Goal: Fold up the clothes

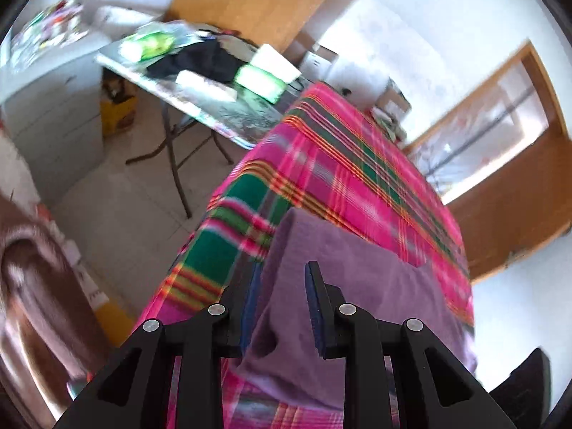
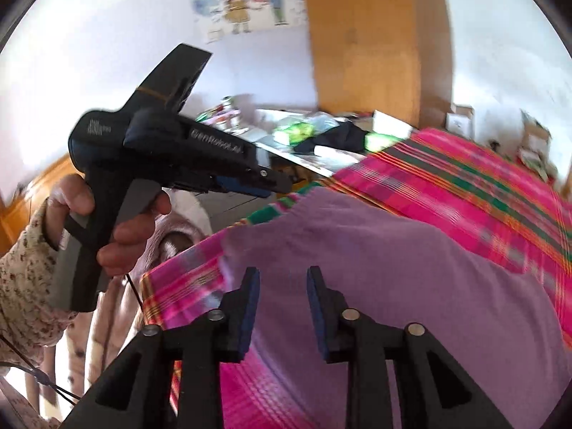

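The purple cloth (image 2: 393,279) lies on the plaid blanket (image 1: 357,164). The left gripper (image 1: 282,279) stands open above its near left edge, holding nothing. The right gripper (image 2: 282,286) is parted too, empty.

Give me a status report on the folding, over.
Left gripper, right gripper: jaws open, empty. Purple garment lying on plaid blanket. Nothing in the way.

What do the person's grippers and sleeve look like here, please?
Each gripper is matte black plastic with two fingers faced by blue pads and silver round pins at the linkages. The left gripper has a pistol handle with a grey trigger, white lettering on its body and a thin black cable below. The sleeve is cream with a small brown floral print.
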A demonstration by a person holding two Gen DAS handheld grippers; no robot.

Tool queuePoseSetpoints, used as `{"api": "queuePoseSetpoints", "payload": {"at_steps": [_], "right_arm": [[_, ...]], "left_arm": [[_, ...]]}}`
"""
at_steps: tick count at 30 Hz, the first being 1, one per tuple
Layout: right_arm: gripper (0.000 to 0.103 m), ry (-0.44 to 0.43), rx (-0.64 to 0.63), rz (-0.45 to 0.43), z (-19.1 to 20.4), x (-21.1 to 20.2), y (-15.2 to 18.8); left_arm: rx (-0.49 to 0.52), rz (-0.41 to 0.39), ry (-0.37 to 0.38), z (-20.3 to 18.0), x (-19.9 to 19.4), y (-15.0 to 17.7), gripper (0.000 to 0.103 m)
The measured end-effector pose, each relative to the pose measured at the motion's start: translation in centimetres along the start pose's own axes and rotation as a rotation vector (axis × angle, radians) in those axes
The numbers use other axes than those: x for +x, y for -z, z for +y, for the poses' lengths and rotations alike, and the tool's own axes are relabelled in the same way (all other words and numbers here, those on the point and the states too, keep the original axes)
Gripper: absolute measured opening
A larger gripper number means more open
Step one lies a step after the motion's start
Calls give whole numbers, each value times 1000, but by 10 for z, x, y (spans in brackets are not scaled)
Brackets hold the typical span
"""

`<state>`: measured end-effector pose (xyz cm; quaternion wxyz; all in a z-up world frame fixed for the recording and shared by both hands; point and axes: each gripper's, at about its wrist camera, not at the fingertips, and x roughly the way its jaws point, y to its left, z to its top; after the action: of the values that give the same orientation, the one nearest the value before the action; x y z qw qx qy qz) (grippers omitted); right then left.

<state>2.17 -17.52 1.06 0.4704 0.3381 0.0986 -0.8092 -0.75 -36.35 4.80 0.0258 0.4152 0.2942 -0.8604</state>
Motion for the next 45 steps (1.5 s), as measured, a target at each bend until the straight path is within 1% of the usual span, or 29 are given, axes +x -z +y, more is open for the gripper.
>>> {"api": "queuePoseSetpoints", "payload": {"at_steps": [2, 3, 6, 8, 9, 10, 13, 14, 17, 21, 26, 27, 28, 29, 30, 31, 35, 40, 43, 45], "right_arm": [[35, 0, 39, 7, -7, 2, 0], [36, -4, 35, 8, -7, 4, 0], [37, -23, -42, 0, 10, 10, -1], [38, -27, -104, -6, 25, 20, -4], [40, -27, -127, 8, 31, 27, -6], [40, -21, -148, 28, 36, 34, -8], [41, -58, -193, 81, 48, 55, -11], [41, -50, -204, 94, 51, 60, -11], [42, 11, -256, 122, 62, 75, -8], [42, 67, -244, 172, 63, 91, -9], [42, 85, -240, 172, 59, 94, -7], [38, 94, -242, 168, 58, 94, -7], [31, 102, -240, 164, 58, 94, -8], [29, 103, -233, 156, 56, 93, -8], [20, 102, -223, 145, 54, 91, -9], [14, 101, -213, 133, 52, 89, -10], [13, 73, -171, 69, 50, 67, -7], [12, 48, -140, 2, 45, 50, -5], [12, 54, -156, -22, 48, 46, -6], [12, 55, -157, -23, 50, 45, -6]], "left_arm": [[64, 18, -15, -8, 10, -9, 27], [84, 45, -29, -10, 19, -15, 27], [78, 133, -33, -7, 42, -26, 27], [47, 173, -39, 0, 51, -28, 27], [34, 184, -41, 3, 53, -27, 27], [35, 185, -45, 4, 52, -26, 27], [60, 186, -64, 4, 47, -21, 27], [64, 187, -67, 4, 45, -20, 27], [58, 181, -69, 8, 38, -19, 27], [32, 171, -73, 17, 32, -17, 27], [3, 185, -75, 25, 31, -11, 27], [0, 187, -77, 26, 30, -10, 27], [-4, 187, -79, 27, 30, -10, 27], [-11, 189, -77, 29, 30, -9, 27], [-23, 191, -70, 31, 30, -9, 27], [-34, 193, -63, 33, 31, -8, 27], [-92, 221, -20, 41, 34, -5, 27], [-186, 250, 53, 52, 39, -5, 27], [-257, 266, 112, 60, 43, -5, 27], [-312, 275, 176, 64, 47, -5, 27]]}}
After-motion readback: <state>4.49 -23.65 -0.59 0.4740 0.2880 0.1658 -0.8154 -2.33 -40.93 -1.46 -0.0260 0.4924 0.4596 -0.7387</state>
